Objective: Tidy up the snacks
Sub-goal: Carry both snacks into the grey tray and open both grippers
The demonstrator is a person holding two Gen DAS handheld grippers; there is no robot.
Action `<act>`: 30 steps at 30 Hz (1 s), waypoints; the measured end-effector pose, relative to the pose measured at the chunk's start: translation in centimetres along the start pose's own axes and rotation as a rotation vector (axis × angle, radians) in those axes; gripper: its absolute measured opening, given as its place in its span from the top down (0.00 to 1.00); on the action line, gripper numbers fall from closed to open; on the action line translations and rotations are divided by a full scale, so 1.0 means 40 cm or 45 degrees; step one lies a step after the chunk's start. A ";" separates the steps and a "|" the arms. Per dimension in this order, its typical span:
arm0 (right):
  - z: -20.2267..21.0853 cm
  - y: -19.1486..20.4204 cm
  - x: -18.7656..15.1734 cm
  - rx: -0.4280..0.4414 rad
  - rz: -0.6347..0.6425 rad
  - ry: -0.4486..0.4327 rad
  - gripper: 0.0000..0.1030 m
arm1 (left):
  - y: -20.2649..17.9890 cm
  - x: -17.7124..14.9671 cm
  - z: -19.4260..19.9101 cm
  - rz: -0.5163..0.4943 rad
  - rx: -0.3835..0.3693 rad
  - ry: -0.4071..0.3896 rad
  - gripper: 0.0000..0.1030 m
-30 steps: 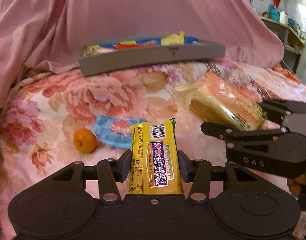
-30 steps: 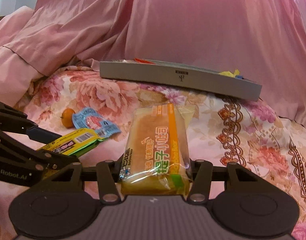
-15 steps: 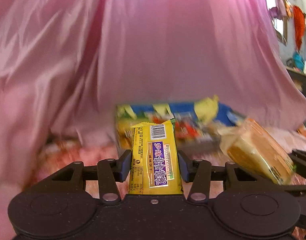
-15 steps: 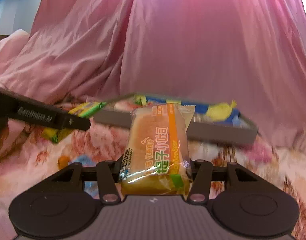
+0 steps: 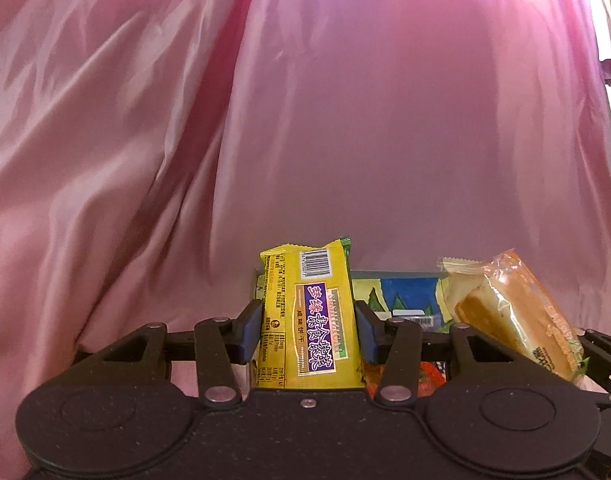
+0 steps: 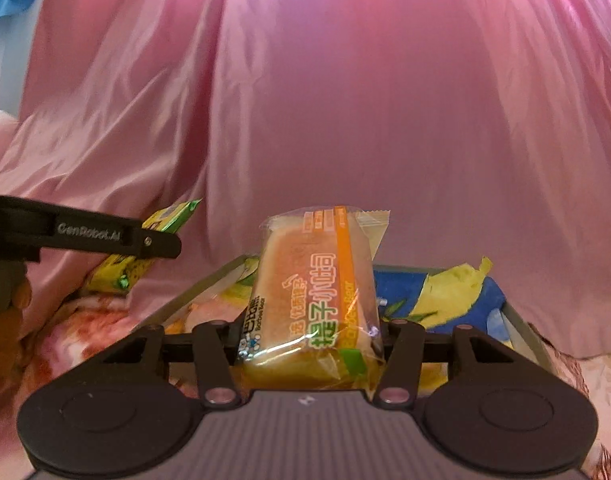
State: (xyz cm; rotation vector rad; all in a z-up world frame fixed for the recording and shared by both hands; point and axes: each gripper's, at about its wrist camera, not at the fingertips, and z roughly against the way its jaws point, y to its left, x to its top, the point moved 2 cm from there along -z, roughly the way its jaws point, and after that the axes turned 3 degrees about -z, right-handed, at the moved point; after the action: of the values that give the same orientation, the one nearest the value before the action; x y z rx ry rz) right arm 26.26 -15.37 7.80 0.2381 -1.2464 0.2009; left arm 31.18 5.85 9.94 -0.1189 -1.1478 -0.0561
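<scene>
My left gripper (image 5: 308,320) is shut on a yellow biscuit packet (image 5: 309,312) with a purple label and holds it upright above the grey tray (image 5: 401,300). My right gripper (image 6: 310,336) is shut on an orange wrapped bread bun (image 6: 317,300) and holds it over the grey tray (image 6: 525,332), which holds several colourful snack packets. The bun also shows at the right of the left wrist view (image 5: 513,312). The yellow packet shows at the left of the right wrist view (image 6: 121,272), held by the left gripper's fingers (image 6: 105,236).
A pink satin cloth (image 5: 305,120) rises behind the tray and fills both views. A floral bedspread (image 6: 89,328) lies under and beside the tray.
Both grippers have lifted and moved forward from the floral bedspread to over the tray, each still holding its packet. The orange fruit and blue packet have dropped out of view.
</scene>
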 end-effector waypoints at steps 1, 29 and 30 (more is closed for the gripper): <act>-0.015 -0.001 0.003 -0.011 0.009 -0.008 0.46 | 0.001 0.002 -0.014 0.001 0.002 0.009 0.51; -0.161 -0.038 -0.018 -0.104 -0.055 0.120 0.25 | -0.009 -0.041 -0.115 0.029 0.041 0.135 0.29; -0.153 -0.036 -0.014 -0.104 -0.046 0.111 0.20 | -0.010 -0.035 -0.108 0.032 0.041 0.127 0.25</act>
State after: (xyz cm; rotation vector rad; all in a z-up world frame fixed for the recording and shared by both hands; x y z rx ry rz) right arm 32.07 -15.00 5.31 0.1792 -1.1602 0.1273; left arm 34.49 4.92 6.93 -0.1006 -1.0468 -0.0213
